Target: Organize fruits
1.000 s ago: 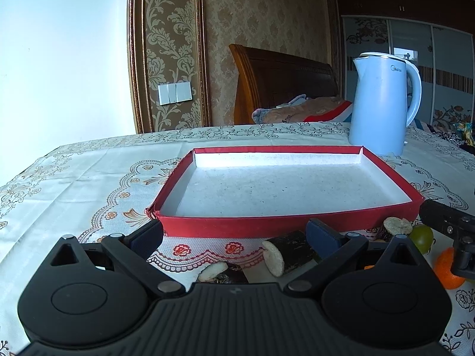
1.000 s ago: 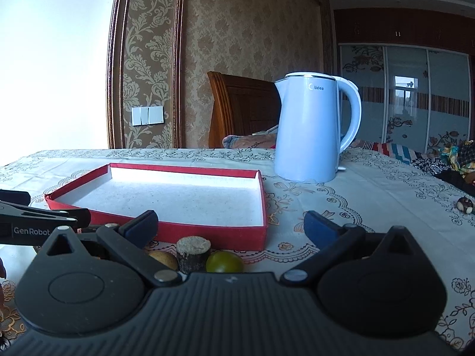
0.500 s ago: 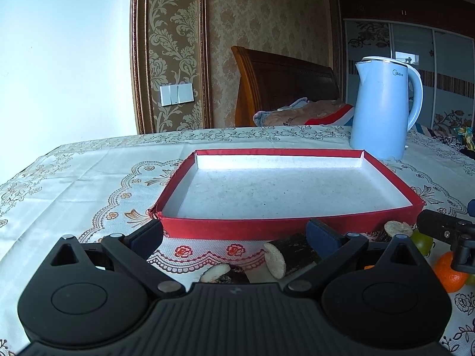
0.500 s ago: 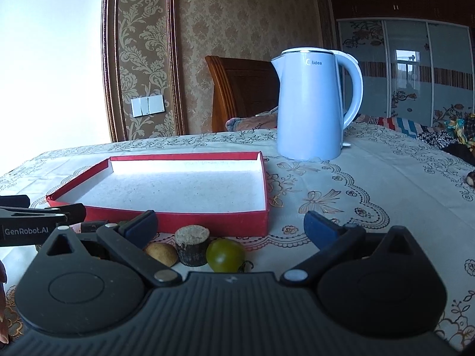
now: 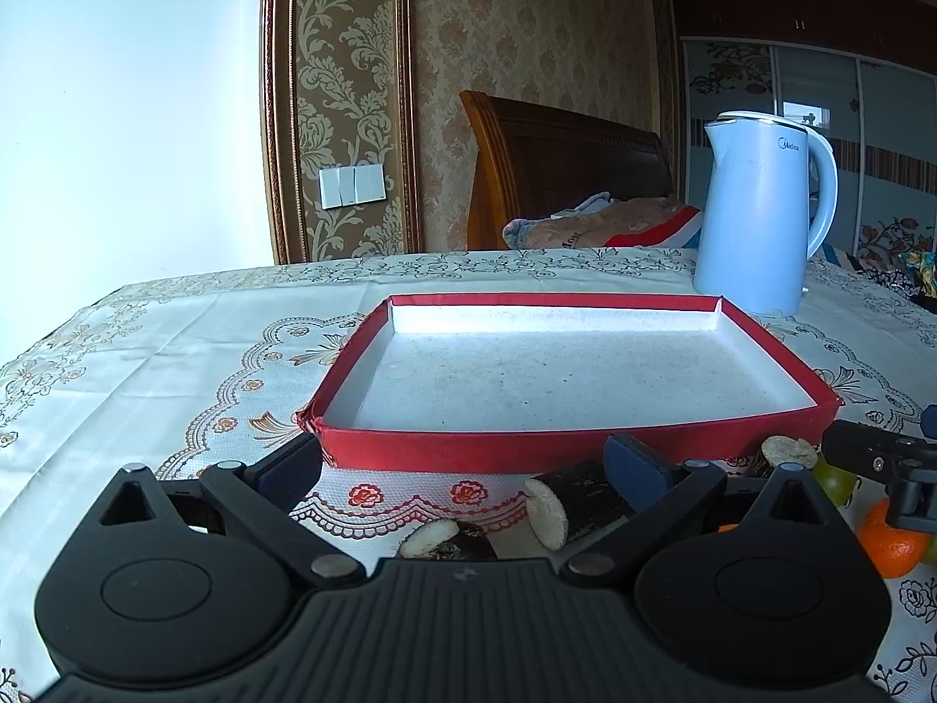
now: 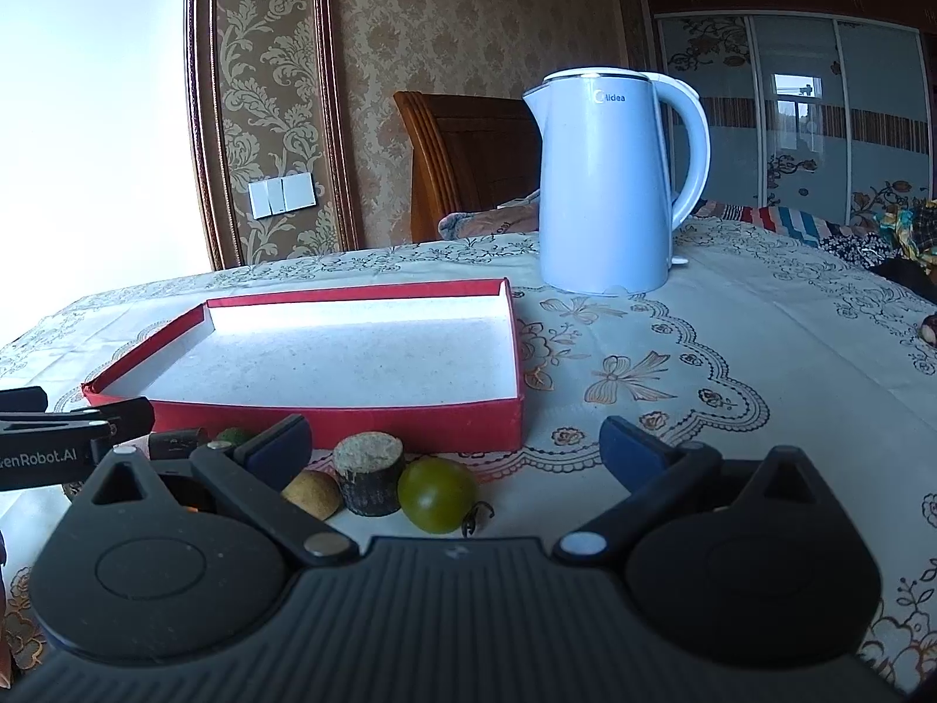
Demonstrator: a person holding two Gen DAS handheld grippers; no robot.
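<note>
Kettle (image 6: 603, 187) reads "Midea", partly blurred; left gripper (image 5: 462, 466) and right gripper (image 6: 454, 439) gape wide.

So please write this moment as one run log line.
left gripper: open | right gripper: open | red tray: empty | fruits: on table

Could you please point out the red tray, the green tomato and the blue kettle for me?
red tray (image 6: 410, 425): right wrist view, on its near wall.
green tomato (image 6: 436, 495): right wrist view, middle of its skin.
blue kettle (image 6: 603, 187): right wrist view, middle of its body.
</note>
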